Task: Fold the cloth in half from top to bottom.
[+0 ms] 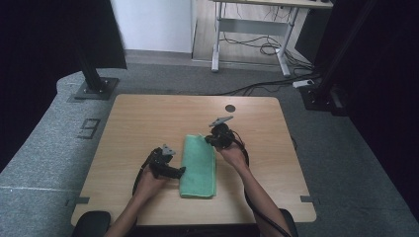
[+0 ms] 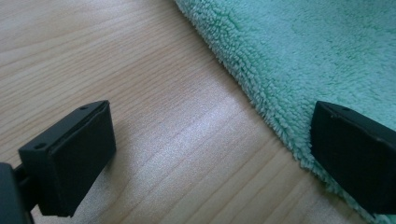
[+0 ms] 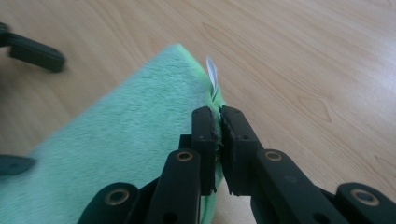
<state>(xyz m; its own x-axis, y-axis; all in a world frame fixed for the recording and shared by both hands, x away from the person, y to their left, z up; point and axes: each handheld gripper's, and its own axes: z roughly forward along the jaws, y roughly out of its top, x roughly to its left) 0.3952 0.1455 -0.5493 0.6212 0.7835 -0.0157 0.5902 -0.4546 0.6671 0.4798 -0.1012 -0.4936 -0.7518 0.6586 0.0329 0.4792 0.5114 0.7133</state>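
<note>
Green towel [image 1: 198, 167] folded into a long rectangle, lying flat near the middle of the wooden tabletop [image 1: 138, 118], long side running away from the person.

Right claw [image 3: 218, 122] at the towel's far right corner; jaws together and clamped on the towel edge, green pile pinched between the pads. Corner lifted off the tabletop in the right gripper view, fabric sloping down and away to the left from the pinch. Small white tag [image 3: 212, 74] standing up from the towel edge just beyond the jaw tips. In the high view, right claw [image 1: 209, 139] at the towel's top right corner, held by the right hand [image 1: 233, 155].

Left claw [image 2: 210, 140] jaws wide apart, nothing between the pads. One jaw over bare wood, the other over the fluffy towel [image 2: 317, 56] border; towel edge running diagonally between them. Contact with the towel or tabletop: cannot tell. In the high view, left claw [image 1: 182, 171] at the towel's left long edge, about halfway along, held by the left hand [image 1: 150, 181].

Dark round hole [image 1: 230, 108] in the tabletop beyond the right claw, well apart from the towel.
</note>
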